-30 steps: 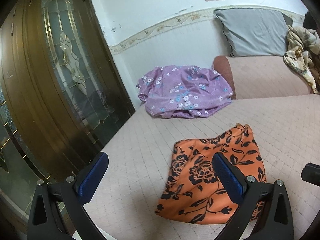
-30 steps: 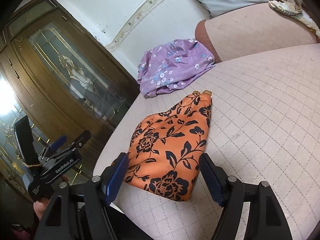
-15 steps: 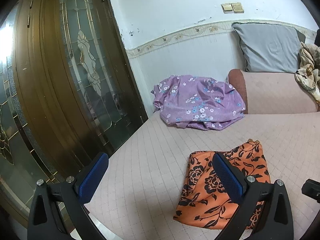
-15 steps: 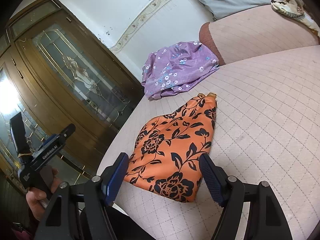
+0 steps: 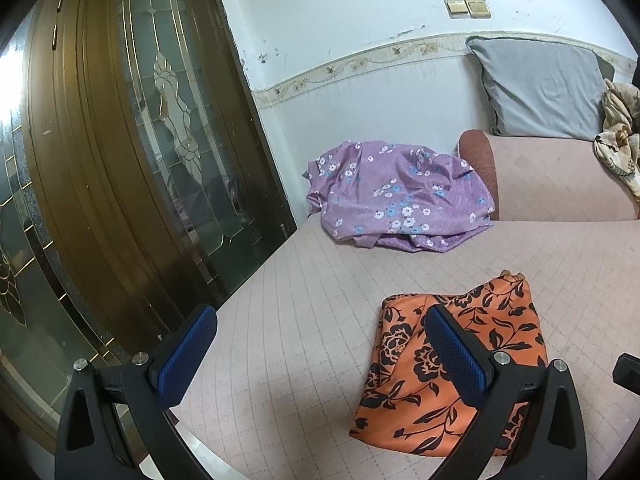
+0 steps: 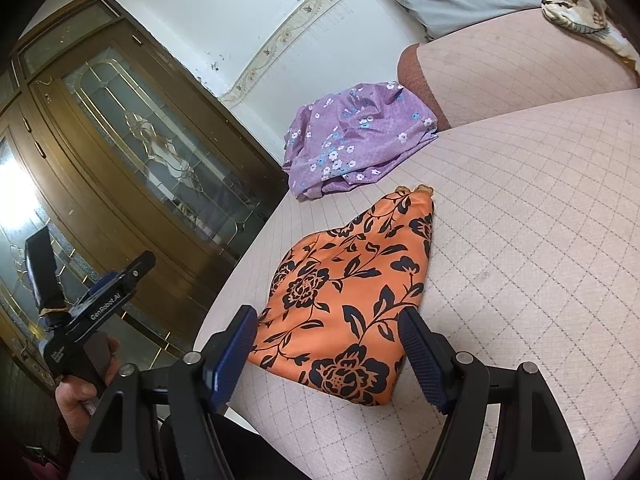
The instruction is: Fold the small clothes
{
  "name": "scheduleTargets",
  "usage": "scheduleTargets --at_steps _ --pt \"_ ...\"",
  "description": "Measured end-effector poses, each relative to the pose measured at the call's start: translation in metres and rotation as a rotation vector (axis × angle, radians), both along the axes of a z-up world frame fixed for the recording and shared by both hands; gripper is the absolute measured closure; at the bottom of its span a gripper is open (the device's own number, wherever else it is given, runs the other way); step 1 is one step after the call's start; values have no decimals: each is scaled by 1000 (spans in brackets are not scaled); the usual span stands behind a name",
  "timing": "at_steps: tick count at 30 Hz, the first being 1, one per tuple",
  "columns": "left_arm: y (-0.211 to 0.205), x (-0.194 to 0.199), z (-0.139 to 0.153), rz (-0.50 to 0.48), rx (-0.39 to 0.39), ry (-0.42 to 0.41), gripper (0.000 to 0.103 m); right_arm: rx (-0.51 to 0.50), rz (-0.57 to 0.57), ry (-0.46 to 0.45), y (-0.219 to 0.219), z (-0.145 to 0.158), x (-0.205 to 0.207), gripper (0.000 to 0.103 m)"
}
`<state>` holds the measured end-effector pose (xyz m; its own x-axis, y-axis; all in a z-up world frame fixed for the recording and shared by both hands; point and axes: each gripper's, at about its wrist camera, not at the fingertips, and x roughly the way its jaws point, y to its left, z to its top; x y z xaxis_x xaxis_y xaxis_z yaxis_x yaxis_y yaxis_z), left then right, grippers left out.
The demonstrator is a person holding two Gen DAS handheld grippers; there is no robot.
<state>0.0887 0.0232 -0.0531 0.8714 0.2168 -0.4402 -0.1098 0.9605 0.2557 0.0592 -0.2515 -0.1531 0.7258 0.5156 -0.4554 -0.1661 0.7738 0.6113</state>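
On bed (image 5: 304, 344): folded orange cloth (image 6: 352, 292), both grippers open.

An orange cloth (image 6: 352, 292) printed with black roses and leaves lies folded flat on the pink quilted bed (image 6: 520, 240), close to the bed's near edge, tapering toward a narrow far end with a small frilled trim. Farther back, a purple garment (image 5: 396, 196) with small white and blue flowers lies crumpled in a loose heap at the bed's far corner, well apart from the orange one.
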Motion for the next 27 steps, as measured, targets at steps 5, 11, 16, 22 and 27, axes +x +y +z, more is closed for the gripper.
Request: scheduleTargets --at_steps 5,11,16,22,27 --pt "7 8 -11 15 -3 24 0 -7 6 10 2 -3 3 27" --pt "20 25 -34 40 -14 75 0 -25 9 34 7 -10 9 27" --pt "30 47 -60 44 -25 137 0 -45 14 69 13 -20 19 27" --pt "40 95 -101 -55 -121 307 0 -65 2 118 19 -35 44 27" --pt "48 167 -139 -234 -308 579 0 16 8 202 11 -55 76 27"
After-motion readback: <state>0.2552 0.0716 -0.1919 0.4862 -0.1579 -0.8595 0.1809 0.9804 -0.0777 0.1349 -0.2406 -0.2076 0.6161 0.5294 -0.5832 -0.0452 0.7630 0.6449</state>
